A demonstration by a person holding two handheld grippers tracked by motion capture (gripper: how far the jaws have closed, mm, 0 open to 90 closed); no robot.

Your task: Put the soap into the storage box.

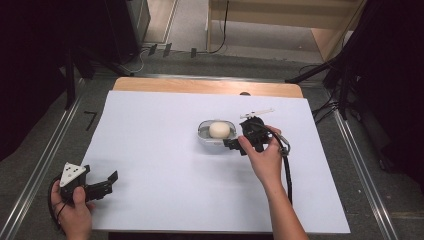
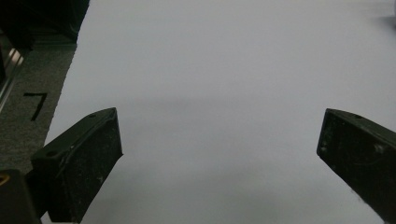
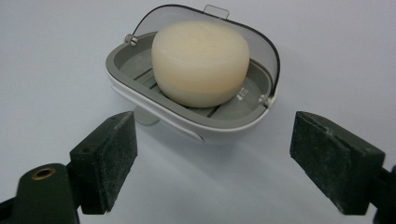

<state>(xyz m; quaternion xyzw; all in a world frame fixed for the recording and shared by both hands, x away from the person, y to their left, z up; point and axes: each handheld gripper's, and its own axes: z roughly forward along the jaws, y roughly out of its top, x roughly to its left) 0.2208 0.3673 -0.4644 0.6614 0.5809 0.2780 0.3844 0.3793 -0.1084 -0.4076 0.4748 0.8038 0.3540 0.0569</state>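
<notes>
My right gripper (image 3: 212, 161) has its jaws wide apart, with nothing between them. It is just beside the soap dish (image 3: 187, 119), which stands on the white counter (image 1: 165, 165) right of the middle. A round soap (image 3: 201, 60) lies in the dish, whose clear lid (image 3: 261, 42) is folded back. My left gripper (image 1: 102, 182) rests at the near left corner, jaws open and empty.
</notes>
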